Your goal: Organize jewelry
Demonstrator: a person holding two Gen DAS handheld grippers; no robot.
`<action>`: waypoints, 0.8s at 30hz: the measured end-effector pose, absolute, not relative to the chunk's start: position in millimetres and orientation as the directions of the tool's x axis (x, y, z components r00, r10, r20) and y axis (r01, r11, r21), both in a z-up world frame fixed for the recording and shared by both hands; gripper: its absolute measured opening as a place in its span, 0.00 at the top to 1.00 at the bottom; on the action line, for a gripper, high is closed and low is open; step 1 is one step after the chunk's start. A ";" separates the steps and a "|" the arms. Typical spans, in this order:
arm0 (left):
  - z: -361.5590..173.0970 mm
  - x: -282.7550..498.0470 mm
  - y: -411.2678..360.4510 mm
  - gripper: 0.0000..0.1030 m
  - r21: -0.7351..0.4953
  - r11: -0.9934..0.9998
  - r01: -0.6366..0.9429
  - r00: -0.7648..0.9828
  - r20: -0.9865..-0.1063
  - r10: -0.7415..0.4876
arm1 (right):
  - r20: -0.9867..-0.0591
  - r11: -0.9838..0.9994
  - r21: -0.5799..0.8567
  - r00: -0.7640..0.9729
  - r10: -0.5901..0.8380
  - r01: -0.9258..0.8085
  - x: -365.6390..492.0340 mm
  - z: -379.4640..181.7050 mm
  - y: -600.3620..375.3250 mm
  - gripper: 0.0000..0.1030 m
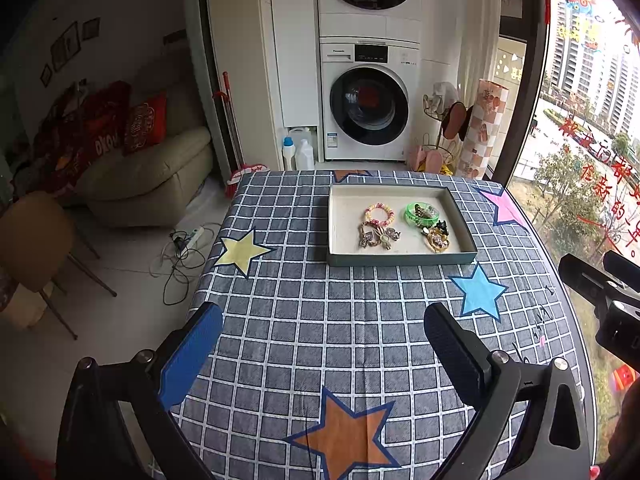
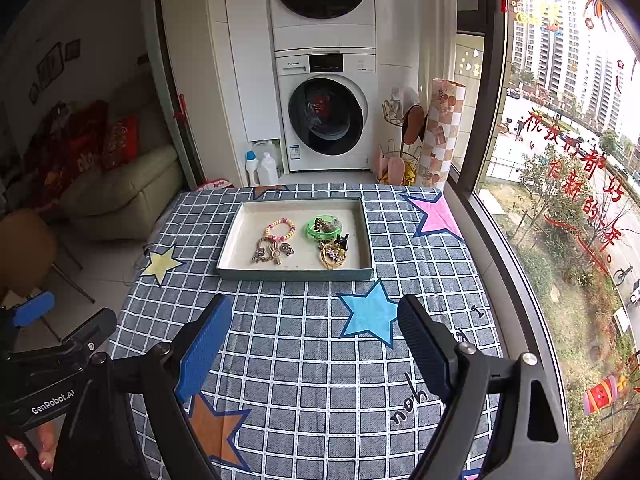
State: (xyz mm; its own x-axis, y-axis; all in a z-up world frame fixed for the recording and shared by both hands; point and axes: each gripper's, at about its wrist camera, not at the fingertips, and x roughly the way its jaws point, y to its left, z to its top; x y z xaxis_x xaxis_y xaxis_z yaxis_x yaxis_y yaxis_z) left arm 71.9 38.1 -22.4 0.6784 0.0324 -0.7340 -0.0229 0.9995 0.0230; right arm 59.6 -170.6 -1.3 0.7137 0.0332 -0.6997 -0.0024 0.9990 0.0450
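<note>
A shallow grey-green tray (image 1: 404, 259) (image 2: 294, 274) lies at the far middle of the checked tablecloth. Inside it are a pink-and-yellow bead bracelet (image 1: 379, 214) (image 2: 280, 229), a green bangle (image 1: 422, 215) (image 2: 323, 227) with a small dark piece resting in it, a silvery charm cluster (image 1: 378, 237) (image 2: 273, 253) and a gold-and-black tangle (image 1: 437, 237) (image 2: 334, 253). My left gripper (image 1: 322, 346) hovers open over the near cloth, well short of the tray, nothing between its fingers. My right gripper (image 2: 314, 342) also stands open and empty, nearer the window side.
The table (image 1: 360, 320) carries a star-patterned cloth; its left edge drops to the floor with cables and a chair (image 1: 36, 240). A window (image 2: 560, 160) runs along the right. A washer (image 2: 326, 120) and bottles stand behind. A hand (image 2: 44, 448) shows at lower left.
</note>
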 end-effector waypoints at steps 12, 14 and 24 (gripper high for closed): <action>-25.8 71.9 40.7 0.00 0.019 1.000 -0.022 0.670 -0.742 0.029 | -0.700 0.999 0.047 0.713 0.036 -0.005 58.7 -2.2 -170.7 0.15; -25.7 71.9 40.7 0.00 0.018 1.000 -0.023 0.670 -0.741 0.029 | -0.700 0.999 0.047 0.713 0.036 -0.005 59.6 -1.6 -171.0 0.15; -26.4 71.6 41.2 0.00 0.015 1.000 -0.022 0.669 -0.743 0.026 | -0.703 0.999 0.047 0.710 0.038 -0.007 58.8 -3.8 -170.9 0.15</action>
